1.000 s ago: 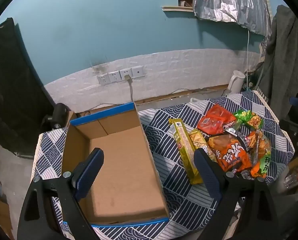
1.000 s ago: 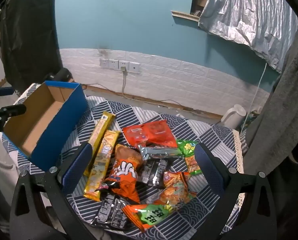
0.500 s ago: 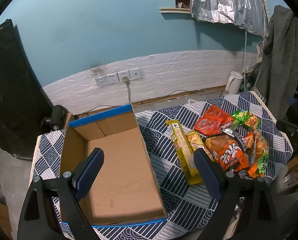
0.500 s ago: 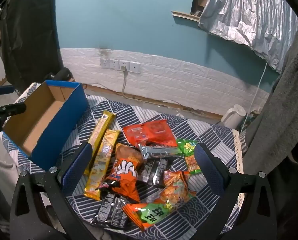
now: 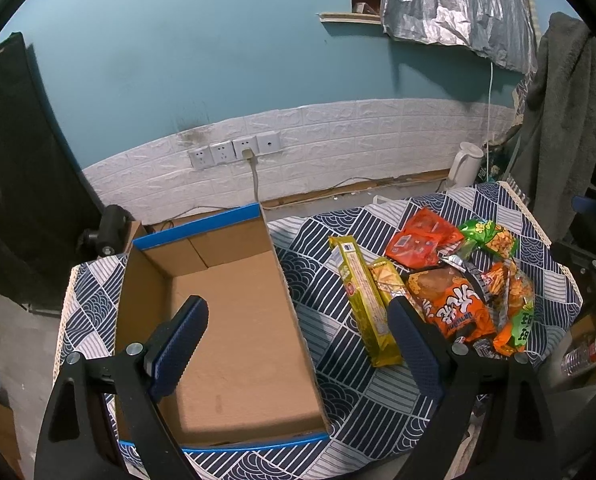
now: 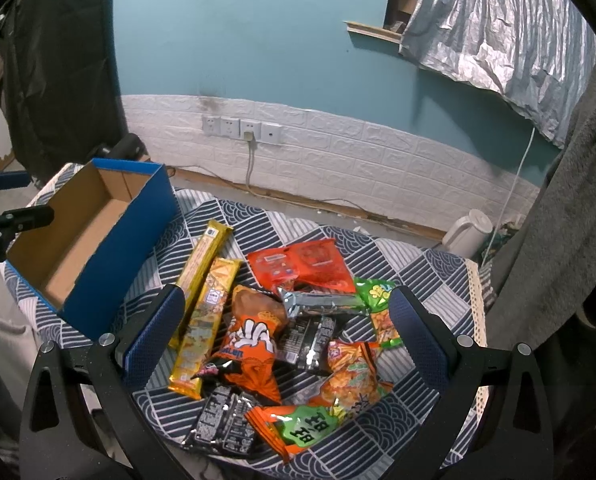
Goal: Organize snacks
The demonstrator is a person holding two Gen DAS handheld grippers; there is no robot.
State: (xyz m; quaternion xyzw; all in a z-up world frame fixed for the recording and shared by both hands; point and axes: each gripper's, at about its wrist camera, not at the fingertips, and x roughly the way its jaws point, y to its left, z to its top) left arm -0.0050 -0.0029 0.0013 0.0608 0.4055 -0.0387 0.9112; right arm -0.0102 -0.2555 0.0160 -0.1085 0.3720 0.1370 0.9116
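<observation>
Sorting not started: cardboard box empty, snacks piled beside it. Left gripper and right gripper both gape wide, holding nothing. Next, probably: right descends onto one packet.

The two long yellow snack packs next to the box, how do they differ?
The plain yellow pack lies nearer the cardboard box and reaches farther toward the wall; the patterned yellow pack lies nearer the orange bag and reaches closer to the camera. The plain one looks slimmer, the patterned one wider. Both lie flat, side by side, on the tablecloth.
</observation>
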